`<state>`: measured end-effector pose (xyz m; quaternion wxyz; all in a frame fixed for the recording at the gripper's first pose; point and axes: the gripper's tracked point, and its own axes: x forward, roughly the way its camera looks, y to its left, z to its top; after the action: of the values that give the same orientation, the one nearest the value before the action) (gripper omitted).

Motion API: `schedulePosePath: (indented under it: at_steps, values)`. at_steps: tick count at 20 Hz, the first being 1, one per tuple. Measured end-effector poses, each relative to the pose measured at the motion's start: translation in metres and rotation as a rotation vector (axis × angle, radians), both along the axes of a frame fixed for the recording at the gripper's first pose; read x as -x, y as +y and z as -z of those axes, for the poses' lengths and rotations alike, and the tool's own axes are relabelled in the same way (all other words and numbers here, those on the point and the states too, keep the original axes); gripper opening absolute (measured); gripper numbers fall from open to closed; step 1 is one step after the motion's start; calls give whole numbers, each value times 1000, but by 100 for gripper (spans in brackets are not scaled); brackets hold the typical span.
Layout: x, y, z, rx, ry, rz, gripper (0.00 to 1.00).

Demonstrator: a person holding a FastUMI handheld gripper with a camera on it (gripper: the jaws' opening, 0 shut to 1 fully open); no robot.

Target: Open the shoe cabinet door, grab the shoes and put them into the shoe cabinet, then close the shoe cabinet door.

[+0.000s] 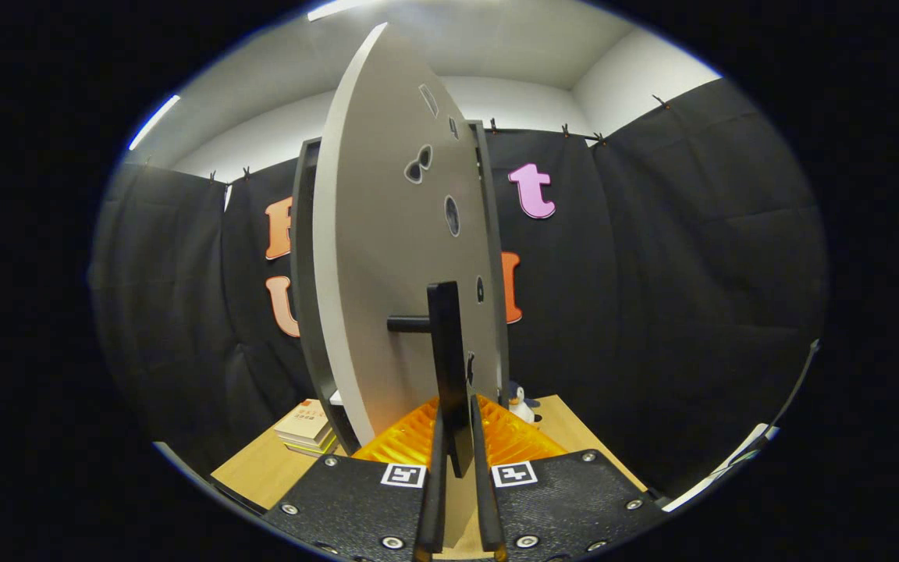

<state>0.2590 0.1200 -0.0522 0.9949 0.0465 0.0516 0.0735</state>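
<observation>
cabinet door (387,257) above wooden table (262,468)

Wooden table (262,468) bears books (307,428) (stacked), penguin toy (522,403)

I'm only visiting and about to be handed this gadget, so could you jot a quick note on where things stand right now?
Gripper: its two fingers are closed on the black door handle, one on each side.
Cabinet door: pale panel, seen nearly edge-on, so it is partly swung open on the dark cabinet frame.
Nearby on the wooden table: a stack of books left of the door, a small penguin toy right of it.
Done: handle grasped, door opening under way.
Left: fetch the shoes, put them inside, close the door.
</observation>
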Motion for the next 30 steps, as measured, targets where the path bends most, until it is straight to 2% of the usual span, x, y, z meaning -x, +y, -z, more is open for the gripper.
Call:
schedulePosePath:
  at_steps: [4,9,18,24,30]
  values:
    - [-1,-34,5,40,-6,53,16]
    - [2,-69,6,53,-3,104,10]
    - [26,-107,1,69,-20,199,11]
    - [53,-89,-5,43,-39,143,11]
    - [57,-44,13,2,-19,78,15]
